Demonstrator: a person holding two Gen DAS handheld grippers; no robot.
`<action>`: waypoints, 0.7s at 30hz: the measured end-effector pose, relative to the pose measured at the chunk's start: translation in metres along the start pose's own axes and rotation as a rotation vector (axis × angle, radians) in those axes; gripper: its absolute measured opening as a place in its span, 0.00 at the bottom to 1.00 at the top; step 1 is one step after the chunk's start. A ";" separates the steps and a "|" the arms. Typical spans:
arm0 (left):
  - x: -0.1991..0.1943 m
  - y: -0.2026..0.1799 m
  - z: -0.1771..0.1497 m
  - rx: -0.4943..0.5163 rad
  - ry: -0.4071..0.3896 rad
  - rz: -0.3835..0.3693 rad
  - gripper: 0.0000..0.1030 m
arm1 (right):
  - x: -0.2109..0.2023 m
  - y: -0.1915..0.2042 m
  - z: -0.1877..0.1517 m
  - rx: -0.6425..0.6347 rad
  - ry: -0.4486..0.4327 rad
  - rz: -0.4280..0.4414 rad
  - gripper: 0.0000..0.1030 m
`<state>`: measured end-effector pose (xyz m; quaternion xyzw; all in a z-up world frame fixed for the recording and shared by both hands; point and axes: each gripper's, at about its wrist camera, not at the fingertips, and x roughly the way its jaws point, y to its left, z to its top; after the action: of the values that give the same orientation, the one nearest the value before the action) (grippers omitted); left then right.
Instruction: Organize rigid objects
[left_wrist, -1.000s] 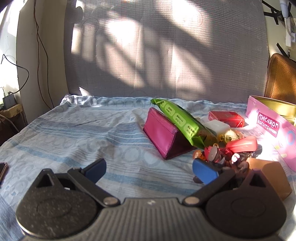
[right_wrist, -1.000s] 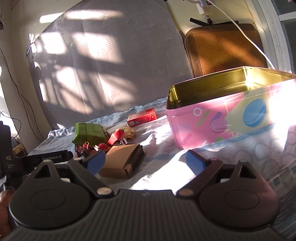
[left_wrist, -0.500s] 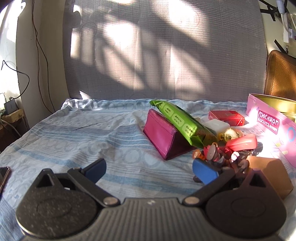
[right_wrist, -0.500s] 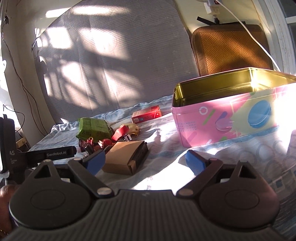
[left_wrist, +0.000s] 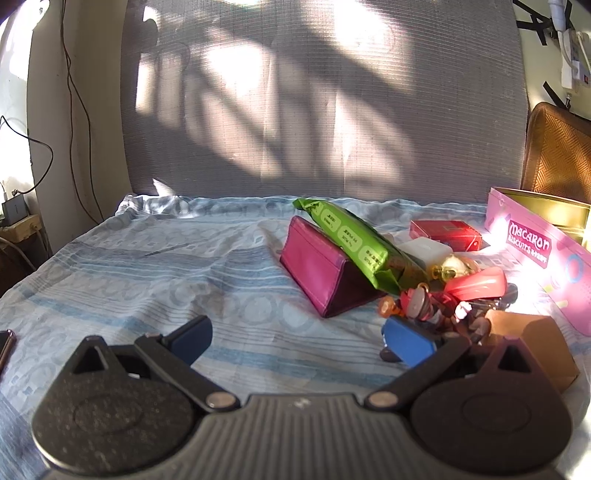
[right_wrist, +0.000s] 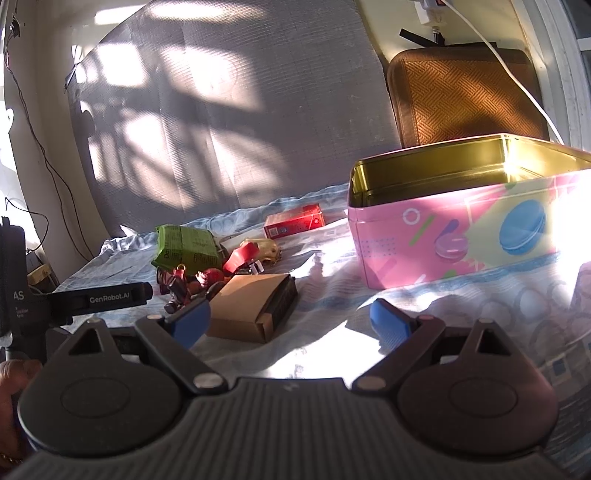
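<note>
A pile of small objects lies on the blue patterned bedsheet: a magenta wallet, a green snack packet leaning on it, a red box, a red toy, keychain figures and a brown cardboard box. An open pink macaron tin stands to the right. My left gripper is open and empty, just before the pile. My right gripper is open and empty, with the brown box by its left finger.
A grey board leans on the wall behind the bed. A brown woven cushion stands behind the tin, with a white cable across it. Cables hang on the left wall. The other gripper's body shows at the left of the right wrist view.
Both views have shifted slightly; the objects sit a little lower and closer in the frames. Both grippers stay open and nothing on the bed has moved.
</note>
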<state>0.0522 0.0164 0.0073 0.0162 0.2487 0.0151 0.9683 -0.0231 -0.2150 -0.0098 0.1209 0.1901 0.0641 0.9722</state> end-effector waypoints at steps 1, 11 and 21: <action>0.000 0.000 0.000 0.000 0.001 -0.005 1.00 | 0.001 0.001 0.000 -0.004 0.003 -0.001 0.93; -0.004 0.000 -0.001 0.012 0.006 -0.104 1.00 | 0.007 0.009 -0.003 -0.064 0.033 -0.025 0.92; -0.016 0.004 -0.001 -0.047 0.044 -0.512 0.90 | 0.016 0.022 -0.002 -0.167 0.109 -0.001 0.82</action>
<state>0.0378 0.0202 0.0147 -0.0700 0.2654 -0.2244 0.9350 -0.0113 -0.1906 -0.0114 0.0355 0.2366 0.0855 0.9672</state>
